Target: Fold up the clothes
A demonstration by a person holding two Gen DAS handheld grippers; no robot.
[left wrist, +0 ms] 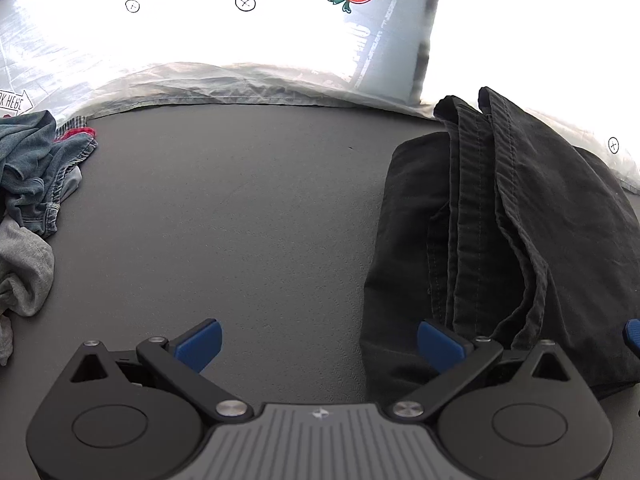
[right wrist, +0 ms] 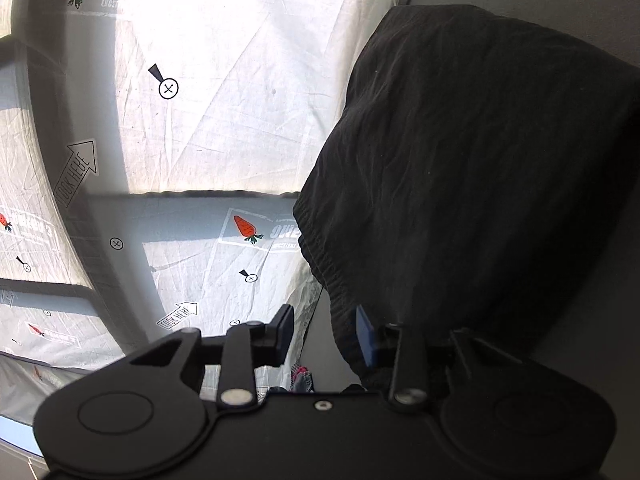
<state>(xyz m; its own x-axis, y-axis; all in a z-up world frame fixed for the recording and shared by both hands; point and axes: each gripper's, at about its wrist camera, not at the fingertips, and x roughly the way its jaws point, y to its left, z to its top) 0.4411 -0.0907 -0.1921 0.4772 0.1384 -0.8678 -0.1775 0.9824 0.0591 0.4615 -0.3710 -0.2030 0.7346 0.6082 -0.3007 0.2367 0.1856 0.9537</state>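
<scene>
A black garment (left wrist: pixel 500 240) lies folded in several layers on the dark grey mat (left wrist: pixel 240 220), at the right of the left wrist view. My left gripper (left wrist: pixel 318 344) is open and empty, low over the mat, with its right fingertip (left wrist: pixel 438 344) at the garment's near left edge. In the right wrist view the same black garment (right wrist: pixel 480 160) fills the right side. My right gripper (right wrist: pixel 326 336) is open beside the garment's elastic hem; its right fingertip (right wrist: pixel 366 336) is at the cloth, nothing held between the jaws.
A heap of unfolded clothes, blue denim (left wrist: pixel 36 168) and grey fabric (left wrist: pixel 24 272), lies at the mat's left edge. A white sheet printed with carrots (left wrist: pixel 248 32) surrounds the mat, brightly lit; it also shows in the right wrist view (right wrist: pixel 220 120).
</scene>
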